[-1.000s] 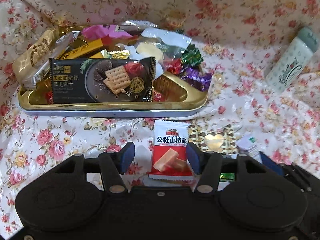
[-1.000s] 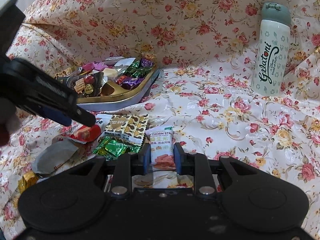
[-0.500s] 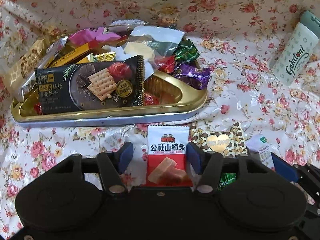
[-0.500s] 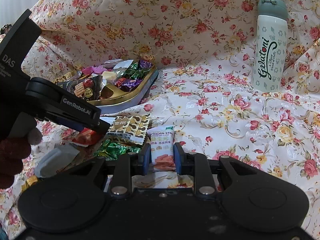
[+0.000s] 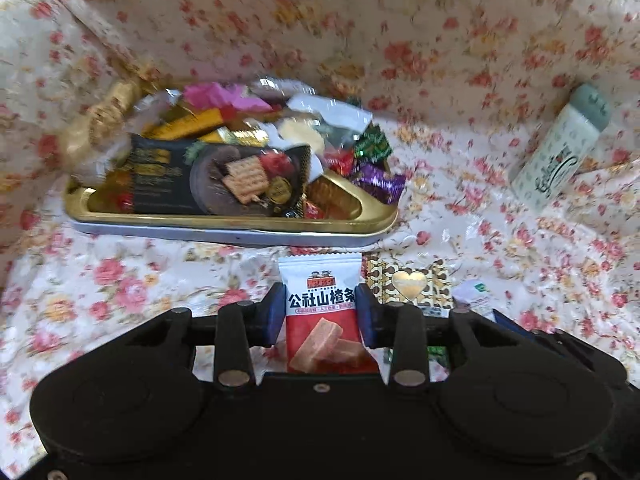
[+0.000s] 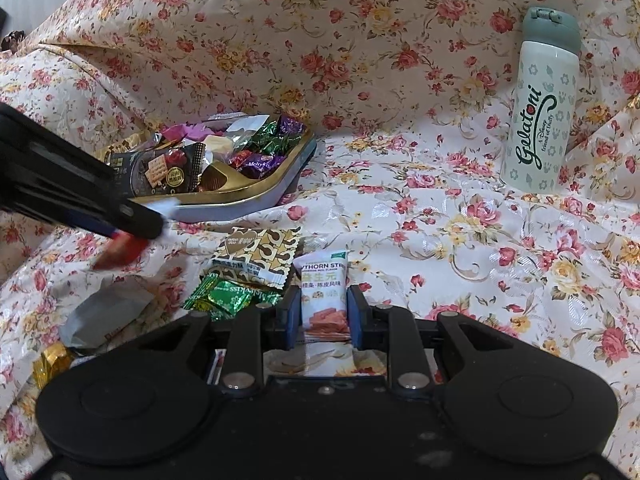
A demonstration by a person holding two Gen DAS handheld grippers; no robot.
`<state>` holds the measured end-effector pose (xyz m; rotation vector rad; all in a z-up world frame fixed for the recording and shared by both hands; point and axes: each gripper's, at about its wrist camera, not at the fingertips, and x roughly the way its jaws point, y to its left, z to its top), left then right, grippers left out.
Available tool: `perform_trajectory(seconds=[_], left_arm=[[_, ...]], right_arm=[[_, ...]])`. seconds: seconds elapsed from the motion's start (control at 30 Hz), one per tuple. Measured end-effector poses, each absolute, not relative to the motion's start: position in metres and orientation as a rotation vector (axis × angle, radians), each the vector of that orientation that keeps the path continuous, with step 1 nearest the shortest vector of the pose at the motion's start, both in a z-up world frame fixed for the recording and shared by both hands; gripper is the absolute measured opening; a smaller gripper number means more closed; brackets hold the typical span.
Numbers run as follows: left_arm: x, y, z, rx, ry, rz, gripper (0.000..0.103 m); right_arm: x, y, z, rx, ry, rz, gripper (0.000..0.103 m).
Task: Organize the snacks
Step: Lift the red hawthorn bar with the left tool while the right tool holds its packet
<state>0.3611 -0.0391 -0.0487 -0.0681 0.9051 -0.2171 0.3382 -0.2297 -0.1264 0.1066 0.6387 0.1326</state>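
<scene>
**Red hawthorn packet comes up off the cloth in the left fingers**

Since a second ago the left gripper (image 5: 321, 316) has narrowed from well apart to right against the red-and-white snack packet (image 5: 323, 312), and the packet now hangs off the floral cloth (image 6: 460, 240) in the right wrist view, blurred, just before the gold tray (image 5: 240, 222).

Chinese characters run across the packet's white band, above a picture of orange-brown bars on red. In the tray lies a black cracker packet (image 5: 216, 176) with gold print too blurred to read, among purple, green and pink wrapped sweets. Beside the red packet lies a gold-and-brown patterned sachet (image 5: 412, 286) with a heart on it. A pale bottle (image 6: 540, 112) stands upright at the far right, marked "Gelatoni".

The left fingers are closing, their blue pads (image 5: 276, 314) against both edges of the red packet. The right gripper (image 6: 323, 312) is clenched on a small white packet (image 6: 323, 292) reading "THORN STR", with green Chinese characters below. This gripper points down at the cloth, low and close to it. Green "Meltykiss" sweets (image 6: 228, 294) lie just left of it.
</scene>
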Motion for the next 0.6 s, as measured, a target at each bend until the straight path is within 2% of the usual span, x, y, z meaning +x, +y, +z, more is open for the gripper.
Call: perform_trajectory(seconds=[0.3,0.6], left_arm=[[0.288,-0.027,-0.016,-0.023,0.867,-0.25,0.046],[0.231,-0.019,-0.025,-0.011,0.934,-0.26,0.046]], right_arm=[[0.341,-0.228,-0.123,0.065,0.659,0.135,0.023],[0.334,-0.24,-0.102,0.087,0.735,0.083,0.023]])
